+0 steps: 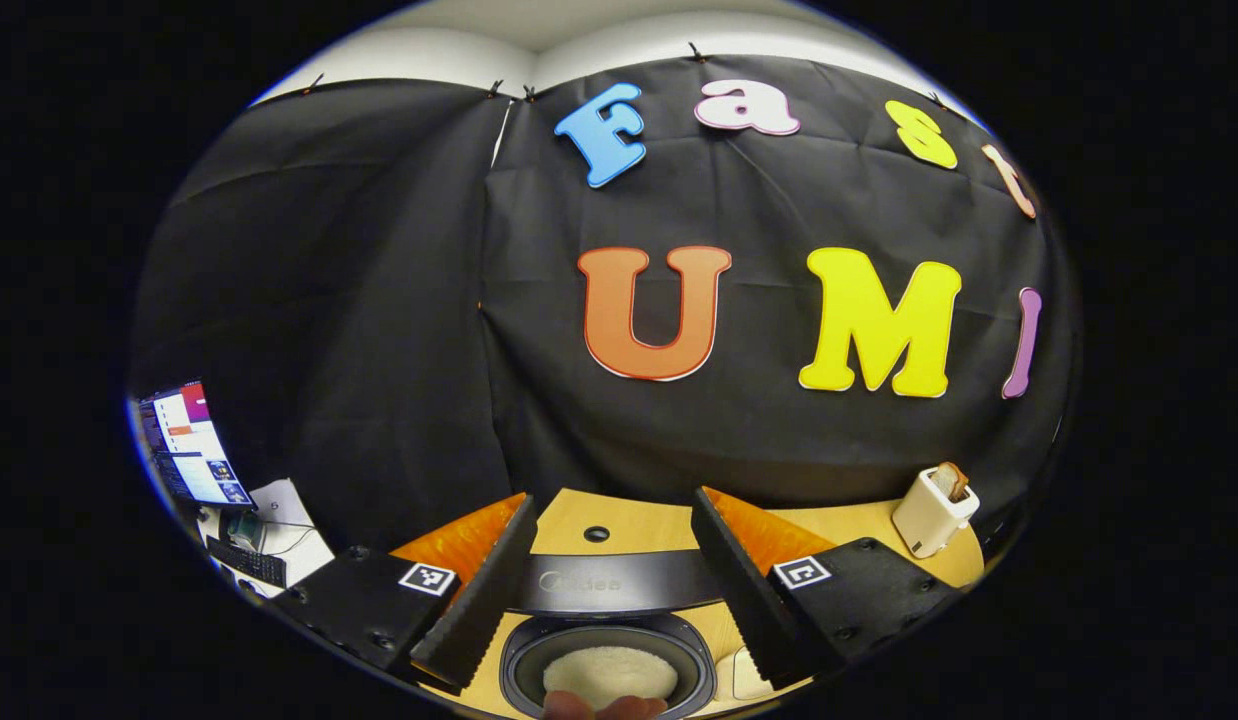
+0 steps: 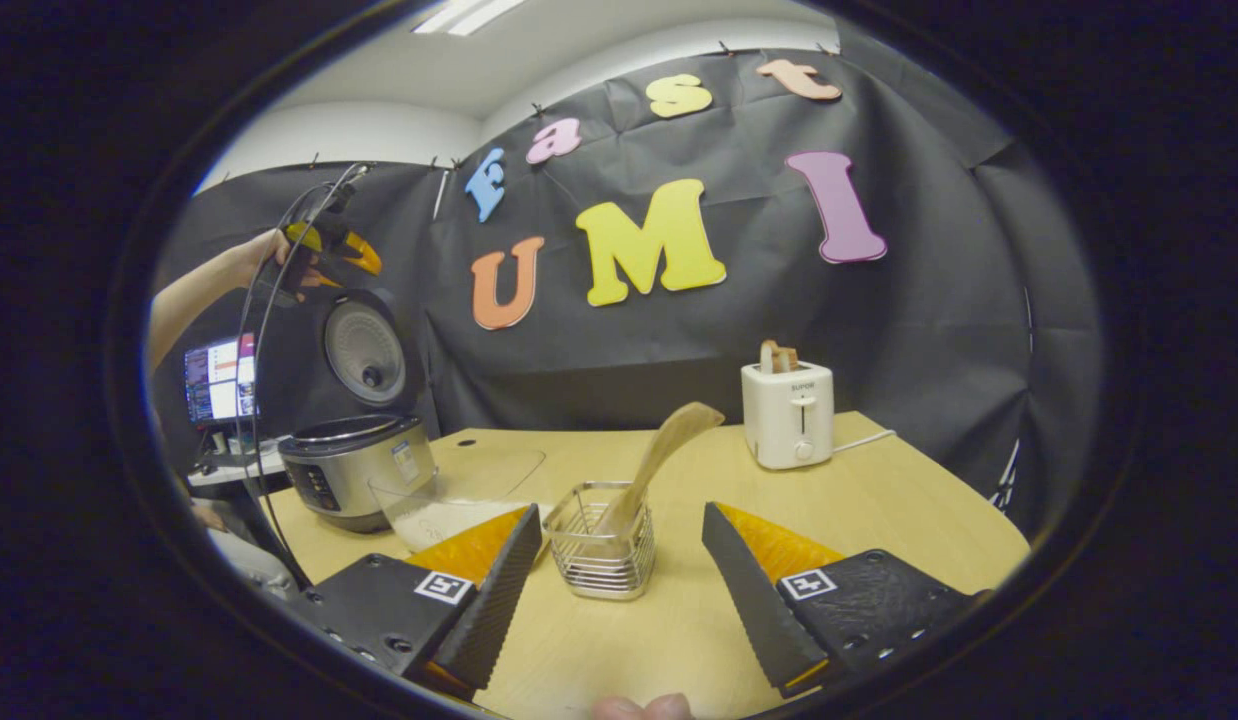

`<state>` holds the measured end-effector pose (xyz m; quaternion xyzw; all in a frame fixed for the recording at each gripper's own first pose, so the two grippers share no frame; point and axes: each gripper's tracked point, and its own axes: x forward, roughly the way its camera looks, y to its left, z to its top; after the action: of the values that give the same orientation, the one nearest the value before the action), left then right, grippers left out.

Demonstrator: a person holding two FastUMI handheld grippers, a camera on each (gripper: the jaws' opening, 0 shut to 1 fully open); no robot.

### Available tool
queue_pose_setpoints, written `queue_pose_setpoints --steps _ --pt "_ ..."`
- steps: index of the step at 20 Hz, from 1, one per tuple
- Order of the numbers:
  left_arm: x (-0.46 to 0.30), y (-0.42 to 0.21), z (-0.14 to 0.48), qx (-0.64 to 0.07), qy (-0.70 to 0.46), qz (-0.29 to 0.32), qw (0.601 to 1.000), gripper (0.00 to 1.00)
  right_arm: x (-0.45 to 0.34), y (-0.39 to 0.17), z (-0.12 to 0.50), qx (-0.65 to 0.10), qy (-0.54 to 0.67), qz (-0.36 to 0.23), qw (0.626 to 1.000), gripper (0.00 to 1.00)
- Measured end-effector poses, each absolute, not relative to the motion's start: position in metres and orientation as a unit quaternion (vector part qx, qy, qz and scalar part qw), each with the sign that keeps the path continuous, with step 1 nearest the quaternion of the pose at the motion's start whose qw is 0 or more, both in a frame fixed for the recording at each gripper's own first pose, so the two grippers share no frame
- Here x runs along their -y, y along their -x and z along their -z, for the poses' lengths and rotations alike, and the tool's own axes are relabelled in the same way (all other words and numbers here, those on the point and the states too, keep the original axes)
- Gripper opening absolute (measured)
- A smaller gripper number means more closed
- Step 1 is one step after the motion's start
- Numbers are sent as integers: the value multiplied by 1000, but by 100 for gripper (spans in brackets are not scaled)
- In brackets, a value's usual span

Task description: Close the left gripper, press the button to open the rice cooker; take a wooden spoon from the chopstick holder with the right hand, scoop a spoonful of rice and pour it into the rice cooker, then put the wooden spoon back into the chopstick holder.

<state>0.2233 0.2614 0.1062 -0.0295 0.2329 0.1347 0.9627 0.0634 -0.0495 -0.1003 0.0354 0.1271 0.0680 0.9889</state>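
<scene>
Right gripper view: we see the wooden spoon standing in the wire chopstick holder on the wooden table. Its long axis leans up and to the right, wide end on top. The holder sits between the spread fingers of the right gripper, which is open and grips nothing. Just left of the holder is a clear container of rice, and further left the rice cooker with its lid standing up. Above the lid a hand holds the left gripper. A white toaster stands behind, with a small brand word we cannot read surely.

In the left gripper view, the left gripper is open above the cooker's pot, with white rice inside. The lid edge carries faint writing, not readable.
</scene>
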Motion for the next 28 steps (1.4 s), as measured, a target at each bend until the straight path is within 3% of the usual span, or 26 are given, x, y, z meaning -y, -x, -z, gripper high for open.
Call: queue_pose_setpoints --steps 1,3,4,11,13,19,27,28 --pt "-264 -224 -101 -242 29 -139 960 99 52 -64 98 -121 -33 -64 990 91" --pt "-265 -223 -99 -251 21 -144 957 100 52 -62 96 -116 -31 -62 991 91" --pt "-264 -224 -100 -252 20 -143 957 100 52 -62 98 -118 -31 -63 991 95" --pt "-250 -187 -89 -263 0 -138 955 99 36 -50 95 -115 -21 -86 989 92" --pt "-244 -170 -83 -272 3 -137 953 99 30 -46 93 -112 -18 -95 989 96" --pt "-217 -110 -48 -288 23 -118 950 98 8 -36 89 -102 -8 -129 986 96" --pt "-201 -68 -4 -268 23 -140 953 97 -8 -28 99 -109 0 -143 984 96" --pt "-199 -62 5 -272 27 -142 951 97 -9 -29 101 -112 -2 -143 983 92"
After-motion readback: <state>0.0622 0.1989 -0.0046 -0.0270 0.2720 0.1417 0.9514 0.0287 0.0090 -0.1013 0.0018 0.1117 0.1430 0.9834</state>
